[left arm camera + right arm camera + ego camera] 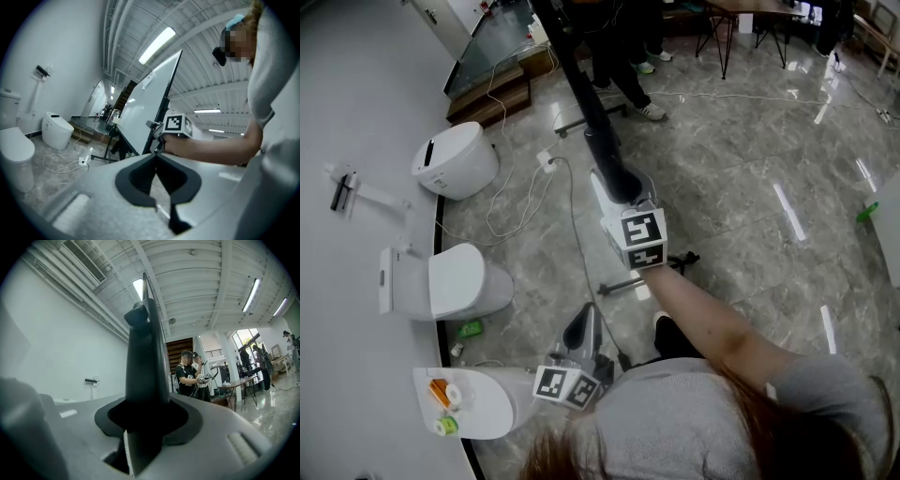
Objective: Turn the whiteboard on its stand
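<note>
The right gripper [143, 317] has its dark jaws clamped on the edge of the whiteboard [146, 287], which rises thin and upright between them towards the ceiling; in the head view this gripper [623, 187] grips the board's dark frame [581, 75], which runs away up the picture above the grey marble floor [741, 178]. The left gripper [156, 157] has its jaws together on nothing, low by the person's body [579, 330]; from it the whiteboard [150, 98] stands tilted on its black stand [100, 158]. Each marker cube [643, 239] bears black-and-white square patterns, no words. Two toilets [455, 281] line the white wall; print on the onlookers' [187, 376] shirts is too small to read.
</note>
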Action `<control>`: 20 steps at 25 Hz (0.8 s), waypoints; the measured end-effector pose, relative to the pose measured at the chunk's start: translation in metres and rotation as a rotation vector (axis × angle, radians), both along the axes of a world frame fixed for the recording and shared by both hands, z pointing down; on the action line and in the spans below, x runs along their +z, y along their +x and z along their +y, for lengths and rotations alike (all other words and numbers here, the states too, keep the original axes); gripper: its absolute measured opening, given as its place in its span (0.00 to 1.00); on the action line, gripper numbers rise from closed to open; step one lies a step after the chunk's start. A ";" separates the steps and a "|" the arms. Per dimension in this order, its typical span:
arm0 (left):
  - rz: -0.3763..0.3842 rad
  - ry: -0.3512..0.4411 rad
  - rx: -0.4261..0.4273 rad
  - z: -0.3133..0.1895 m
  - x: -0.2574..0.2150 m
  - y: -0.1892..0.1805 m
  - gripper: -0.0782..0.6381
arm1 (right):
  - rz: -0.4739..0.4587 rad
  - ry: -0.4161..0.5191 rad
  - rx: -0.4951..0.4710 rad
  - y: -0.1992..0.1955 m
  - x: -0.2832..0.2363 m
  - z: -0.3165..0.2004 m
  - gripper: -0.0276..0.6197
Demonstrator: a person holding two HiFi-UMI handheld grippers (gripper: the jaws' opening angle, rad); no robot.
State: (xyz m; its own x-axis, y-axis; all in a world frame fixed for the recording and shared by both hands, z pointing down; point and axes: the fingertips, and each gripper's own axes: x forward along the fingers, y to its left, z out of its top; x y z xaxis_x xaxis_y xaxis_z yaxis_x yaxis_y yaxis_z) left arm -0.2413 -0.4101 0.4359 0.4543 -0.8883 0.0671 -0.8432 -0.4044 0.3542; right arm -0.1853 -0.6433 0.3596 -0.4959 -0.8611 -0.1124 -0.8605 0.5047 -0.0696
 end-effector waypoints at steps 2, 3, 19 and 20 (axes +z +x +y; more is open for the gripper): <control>0.003 0.001 0.000 0.007 0.001 0.000 0.11 | 0.003 -0.007 0.002 0.000 0.001 0.007 0.27; 0.004 0.002 -0.001 0.011 0.001 0.000 0.11 | 0.003 -0.010 0.001 0.000 0.003 0.011 0.27; 0.007 0.005 0.014 0.057 -0.004 0.010 0.11 | 0.010 0.003 -0.004 0.009 0.005 0.068 0.27; 0.008 0.006 0.017 0.060 -0.003 0.011 0.11 | 0.008 0.008 -0.002 0.010 0.004 0.072 0.27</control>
